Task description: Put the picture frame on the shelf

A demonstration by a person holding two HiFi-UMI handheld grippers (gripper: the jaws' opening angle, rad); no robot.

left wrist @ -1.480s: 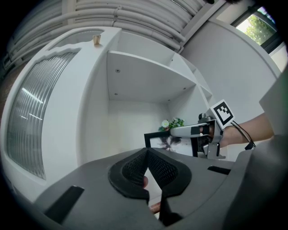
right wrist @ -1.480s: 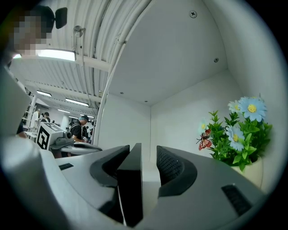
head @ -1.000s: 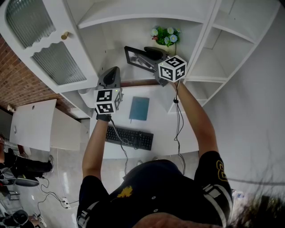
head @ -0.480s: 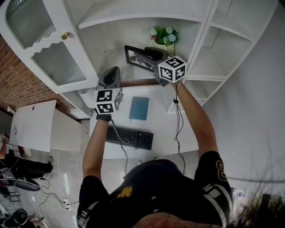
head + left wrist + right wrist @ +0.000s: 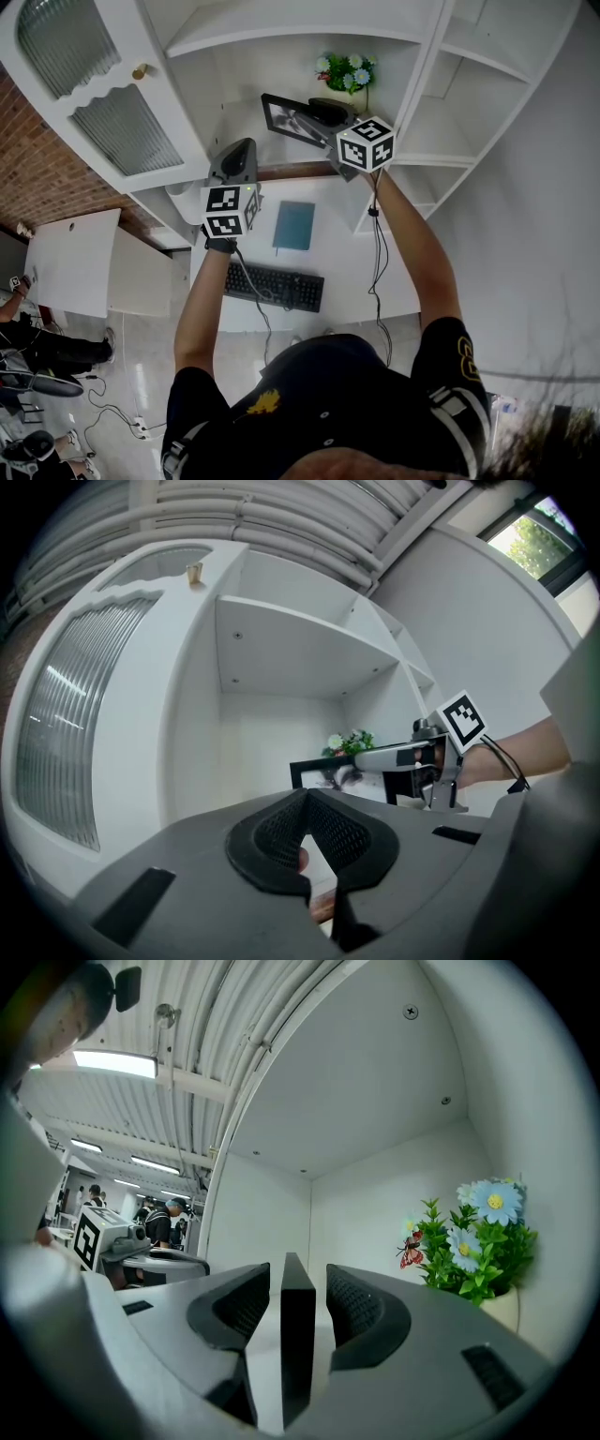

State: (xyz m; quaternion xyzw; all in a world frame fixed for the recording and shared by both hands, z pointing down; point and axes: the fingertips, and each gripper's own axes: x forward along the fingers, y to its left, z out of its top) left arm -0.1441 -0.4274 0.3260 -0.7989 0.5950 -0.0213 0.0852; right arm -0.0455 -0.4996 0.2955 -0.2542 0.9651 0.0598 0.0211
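Note:
The black picture frame (image 5: 284, 113) stands upright on the white shelf (image 5: 246, 127), left of a pot of flowers (image 5: 348, 73). My right gripper (image 5: 317, 116) straddles the frame's right end. In the right gripper view the frame's edge (image 5: 297, 1335) sits between the jaws with a thin gap on each side, so that gripper is open. My left gripper (image 5: 236, 157) hovers lower, in front of the shelf's left part, shut and empty. In the left gripper view, past its closed tips (image 5: 306, 791), the frame (image 5: 319, 774) and the right gripper (image 5: 389, 757) are visible.
The flower pot (image 5: 469, 1241) is close to the right of the frame. A cabinet door (image 5: 98, 94) with ribbed glass hangs open at left. Below the shelf is a desk (image 5: 394, 272) with a blue book (image 5: 294, 226) and a keyboard (image 5: 275, 288). More white shelves (image 5: 441, 141) lie to the right.

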